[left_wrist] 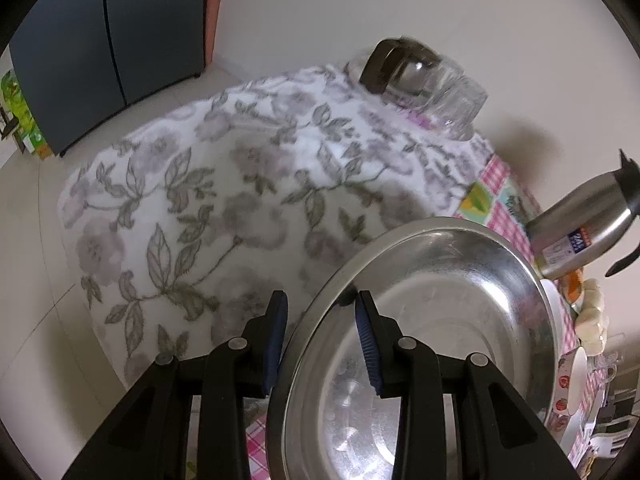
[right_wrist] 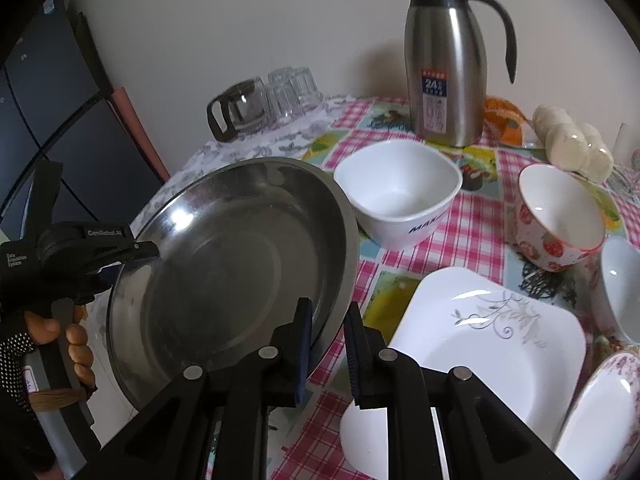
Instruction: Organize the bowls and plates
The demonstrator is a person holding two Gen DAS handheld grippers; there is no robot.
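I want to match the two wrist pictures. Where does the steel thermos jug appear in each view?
Left wrist view: the steel thermos jug is at the right edge, tilted, behind the rim of the big steel plate.
Right wrist view: the steel thermos jug stands upright at the top, right of centre, behind the white square bowl.
Shared landmark: the glass coffee pot near the wall.
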